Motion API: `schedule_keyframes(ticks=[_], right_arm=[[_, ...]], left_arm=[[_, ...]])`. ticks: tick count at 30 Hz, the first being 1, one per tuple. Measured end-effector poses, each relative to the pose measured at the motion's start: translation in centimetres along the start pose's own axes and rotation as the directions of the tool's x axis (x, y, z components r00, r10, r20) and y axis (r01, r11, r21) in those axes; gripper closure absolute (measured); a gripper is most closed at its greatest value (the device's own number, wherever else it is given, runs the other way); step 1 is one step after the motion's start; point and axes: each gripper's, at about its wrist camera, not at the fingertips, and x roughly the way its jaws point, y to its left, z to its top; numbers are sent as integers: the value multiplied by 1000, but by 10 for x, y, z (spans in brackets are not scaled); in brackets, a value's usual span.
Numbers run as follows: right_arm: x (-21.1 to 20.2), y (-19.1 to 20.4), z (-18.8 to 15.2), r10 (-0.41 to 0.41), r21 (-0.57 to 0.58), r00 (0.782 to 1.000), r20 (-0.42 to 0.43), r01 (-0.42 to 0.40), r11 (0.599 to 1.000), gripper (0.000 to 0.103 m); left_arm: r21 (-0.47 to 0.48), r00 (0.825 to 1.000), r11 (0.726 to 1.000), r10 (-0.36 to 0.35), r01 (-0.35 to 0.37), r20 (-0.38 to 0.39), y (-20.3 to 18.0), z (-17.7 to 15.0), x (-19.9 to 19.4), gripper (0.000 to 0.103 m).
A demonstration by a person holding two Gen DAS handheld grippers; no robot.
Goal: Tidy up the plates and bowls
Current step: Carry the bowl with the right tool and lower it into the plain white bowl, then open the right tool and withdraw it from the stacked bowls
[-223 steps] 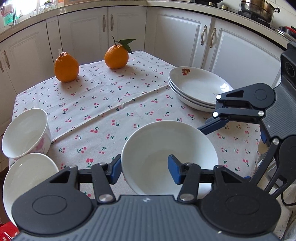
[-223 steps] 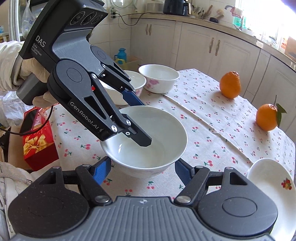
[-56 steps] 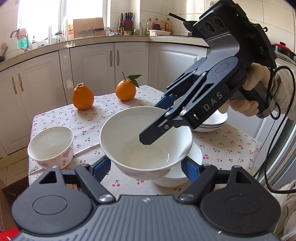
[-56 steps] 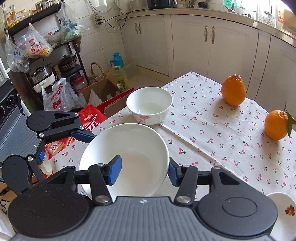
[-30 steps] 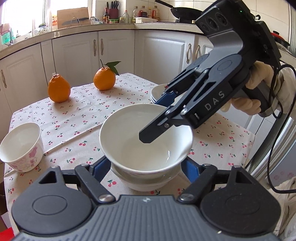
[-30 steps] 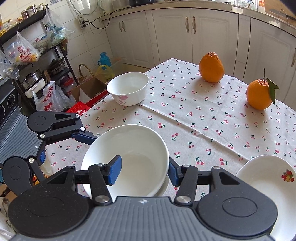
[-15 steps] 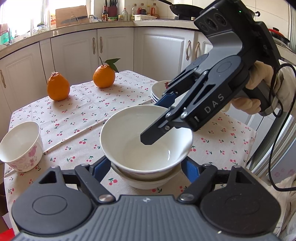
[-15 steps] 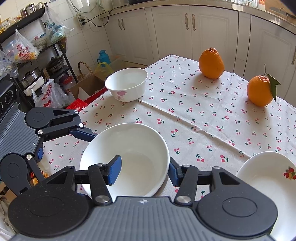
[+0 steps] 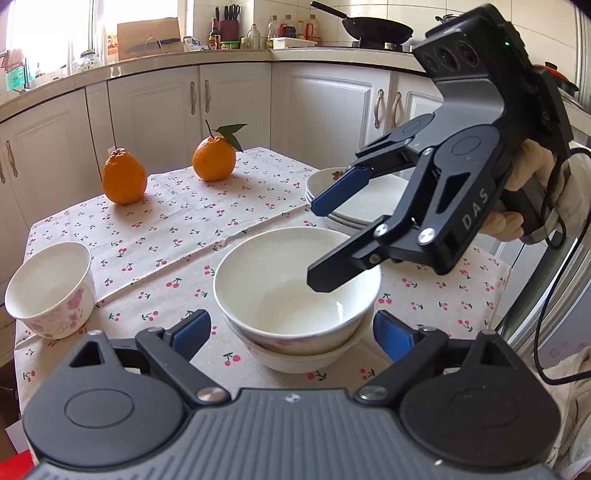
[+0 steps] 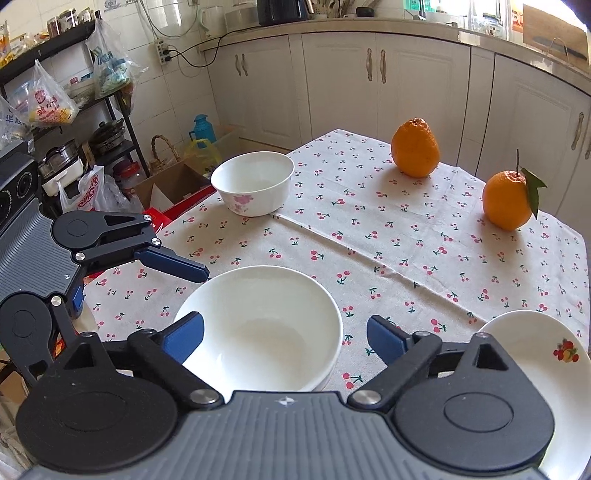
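Both tools have just sprung wide: left tool flanks the nested bowls untouched, right tool above them; plate stack beyond.

Daylight pours in from a window behind the counter, blown out to white. The room is bright and evenly lit; soft shadows sit beside the oranges. Glare glints inside the white bowl. Cabinet lines bow at the edges; focus stays sharp.
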Motion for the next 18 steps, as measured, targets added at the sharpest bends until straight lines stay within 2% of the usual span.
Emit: schedule_keyframes(ticks=[12, 18], right_arm=[[-3, 20, -24, -113, -2, 993, 41, 113, 994, 0], [-4, 20, -33, -156, 61, 986, 61, 152, 986, 0]], left_arm=[[-63, 999, 998, 30, -29, 17, 7, -16, -20, 7], [-95, 998, 995, 45, -42, 32, 14, -24, -27, 6]])
